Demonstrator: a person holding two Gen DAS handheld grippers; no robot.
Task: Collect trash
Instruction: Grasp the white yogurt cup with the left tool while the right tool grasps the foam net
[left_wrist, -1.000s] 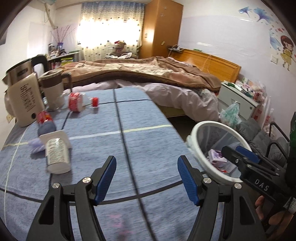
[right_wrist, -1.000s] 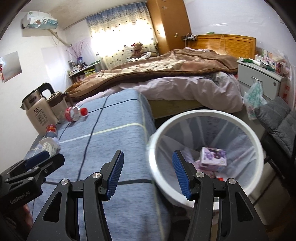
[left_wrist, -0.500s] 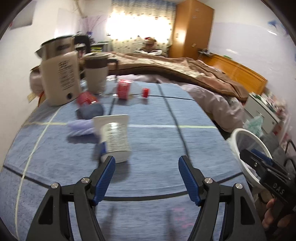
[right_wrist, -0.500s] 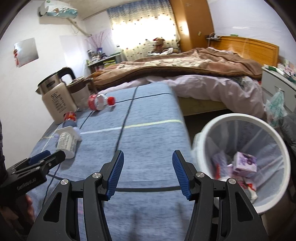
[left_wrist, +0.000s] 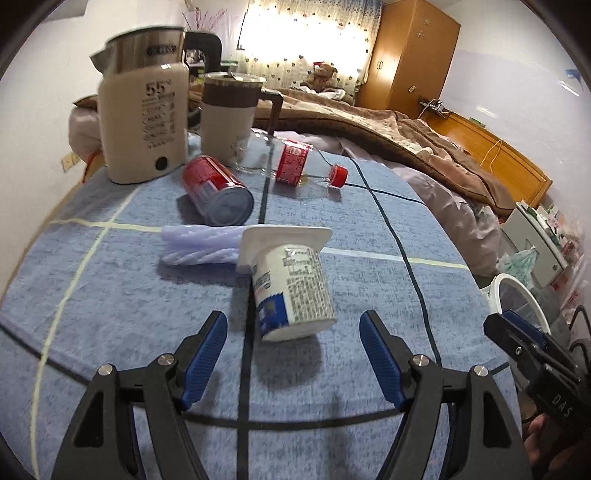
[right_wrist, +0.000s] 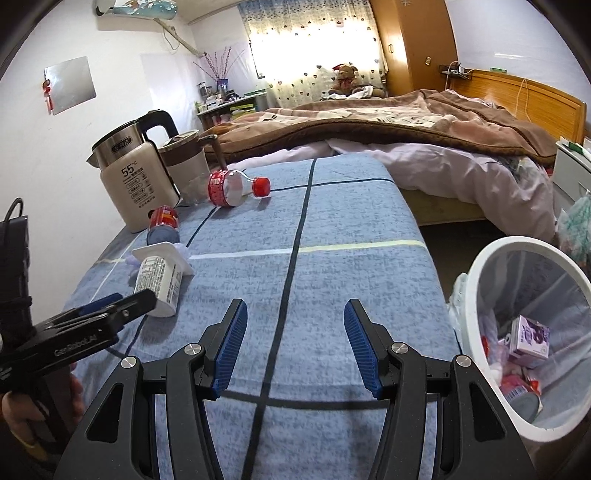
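A white yogurt cup (left_wrist: 291, 284) lies on its side on the blue cloth table (left_wrist: 110, 332), just ahead of my open, empty left gripper (left_wrist: 293, 343); it also shows in the right wrist view (right_wrist: 159, 282). Behind it lie a pale purple plastic wrapper (left_wrist: 201, 243), a red can (left_wrist: 216, 190) and a clear bottle with a red label and cap (left_wrist: 295, 164). My right gripper (right_wrist: 295, 332) is open and empty over the table's middle. The white trash bin (right_wrist: 480, 280) stands right of the table, holding a purple carton (right_wrist: 530, 338) and other trash.
A beige kettle (left_wrist: 144, 110) and a beige jug with a brown handle (left_wrist: 231, 118) stand at the table's far left corner. A bed with a brown blanket (right_wrist: 388, 125) lies beyond the table. A white cabinet (left_wrist: 535, 236) stands at the right.
My left gripper has swung left from the bin to the yogurt cup, which is now close between its fingers. My right gripper has turned left, from over the bin to over the table.
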